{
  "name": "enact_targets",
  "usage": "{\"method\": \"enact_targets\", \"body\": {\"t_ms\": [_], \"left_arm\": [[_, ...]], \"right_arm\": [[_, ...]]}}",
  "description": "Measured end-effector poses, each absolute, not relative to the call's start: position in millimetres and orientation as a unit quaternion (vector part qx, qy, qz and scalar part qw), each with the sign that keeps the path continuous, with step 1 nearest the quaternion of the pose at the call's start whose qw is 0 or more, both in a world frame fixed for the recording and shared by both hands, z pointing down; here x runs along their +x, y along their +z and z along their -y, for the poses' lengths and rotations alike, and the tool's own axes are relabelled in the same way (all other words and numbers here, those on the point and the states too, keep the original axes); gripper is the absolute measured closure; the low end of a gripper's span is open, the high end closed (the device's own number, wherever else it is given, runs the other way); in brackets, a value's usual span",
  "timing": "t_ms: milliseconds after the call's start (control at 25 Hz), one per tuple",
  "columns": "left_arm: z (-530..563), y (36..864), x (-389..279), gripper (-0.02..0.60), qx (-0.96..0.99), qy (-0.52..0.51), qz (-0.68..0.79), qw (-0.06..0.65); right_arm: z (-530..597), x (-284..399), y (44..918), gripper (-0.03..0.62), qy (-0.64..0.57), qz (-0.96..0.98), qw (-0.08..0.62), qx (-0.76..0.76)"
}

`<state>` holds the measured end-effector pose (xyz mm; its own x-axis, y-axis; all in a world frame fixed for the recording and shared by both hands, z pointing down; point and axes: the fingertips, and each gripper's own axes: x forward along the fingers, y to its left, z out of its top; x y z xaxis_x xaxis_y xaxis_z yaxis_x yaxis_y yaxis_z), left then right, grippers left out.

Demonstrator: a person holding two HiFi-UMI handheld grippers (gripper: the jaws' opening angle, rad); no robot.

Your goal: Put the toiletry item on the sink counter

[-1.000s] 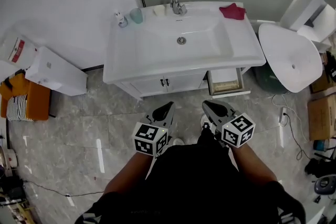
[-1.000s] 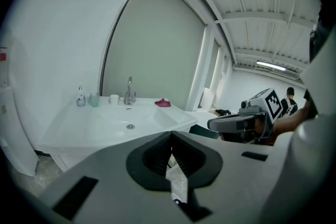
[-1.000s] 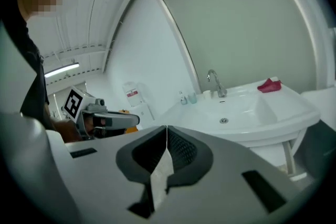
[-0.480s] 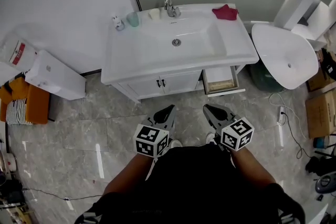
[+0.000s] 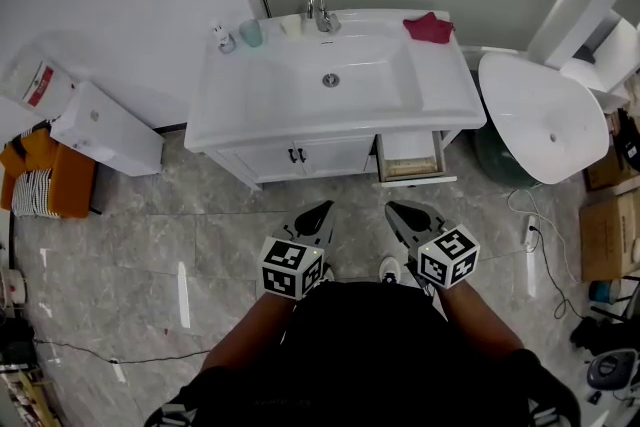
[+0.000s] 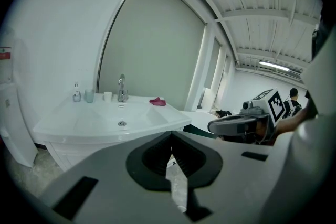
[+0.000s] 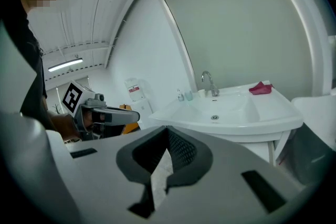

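Observation:
The white sink counter [image 5: 440, 85] stands ahead of me against the wall, also in the left gripper view [image 6: 63, 120] and the right gripper view [image 7: 273, 113]. On its back edge are a small pump bottle [image 5: 222, 38], a teal cup [image 5: 251, 32], a white cup [image 5: 291, 23], the faucet [image 5: 318, 7] and a red cloth [image 5: 427, 27]. My left gripper [image 5: 320, 207] [image 6: 171, 135] and right gripper [image 5: 395, 208] [image 7: 167, 128] hover side by side over the floor, short of the cabinet. Both are shut with nothing in them.
A small drawer [image 5: 410, 158] stands pulled out at the cabinet's right. A loose white basin [image 5: 545, 115] leans to the right, with cardboard boxes [image 5: 605, 235] and cables behind it. A white box [image 5: 105, 130] and an orange bag [image 5: 45, 177] lie at the left.
The sink counter has slid a little to the left in the head view as I shifted. Both grippers keep the same pose and stay shut.

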<state>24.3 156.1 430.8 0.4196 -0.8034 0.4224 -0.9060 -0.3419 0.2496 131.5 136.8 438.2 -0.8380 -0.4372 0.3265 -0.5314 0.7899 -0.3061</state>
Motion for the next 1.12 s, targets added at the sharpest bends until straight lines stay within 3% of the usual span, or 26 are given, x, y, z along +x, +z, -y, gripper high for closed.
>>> {"method": "enact_targets", "body": {"t_ms": [1120], "left_arm": [[-156.1, 435.8, 56.7, 0.577, 0.815, 0.136, 0.517, 0.224]], "right_arm": [[-130.3, 161.2, 447.5, 0.591, 0.209, 0.936, 0.117, 0.259]]}}
